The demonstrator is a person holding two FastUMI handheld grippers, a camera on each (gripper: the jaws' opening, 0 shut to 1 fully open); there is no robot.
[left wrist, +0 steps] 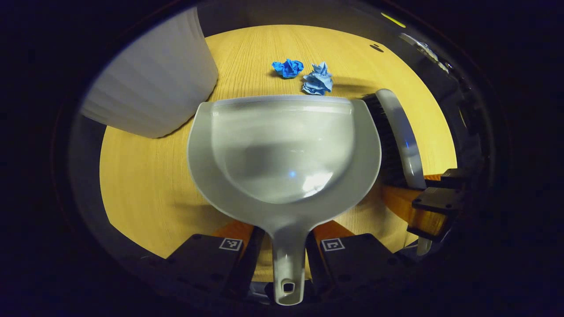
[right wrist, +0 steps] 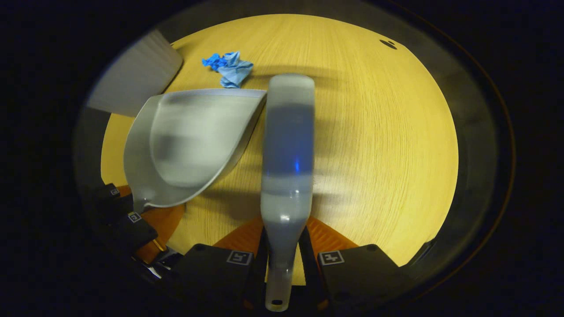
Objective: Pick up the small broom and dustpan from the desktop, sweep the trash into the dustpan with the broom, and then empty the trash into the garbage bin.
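Observation:
My left gripper (left wrist: 286,246) is shut on the handle of the grey dustpan (left wrist: 282,149), whose front lip faces two crumpled blue paper balls (left wrist: 304,75) on the wooden desktop (left wrist: 145,185). My right gripper (right wrist: 284,248) is shut on the handle of the small grey broom (right wrist: 288,149). In the left gripper view the broom (left wrist: 398,136) stands right of the pan, black bristles toward it. From the right gripper view the dustpan (right wrist: 189,145) lies to the left, with the blue paper (right wrist: 229,66) just beyond its lip and the left gripper (right wrist: 128,220) behind it.
A white ribbed garbage bin (left wrist: 154,79) stands at the pan's far left, close to its rim; the bin (right wrist: 136,75) also appears at the upper left in the right gripper view. Bare wood extends to the right of the broom. A small dark hole (right wrist: 387,43) marks the far desktop.

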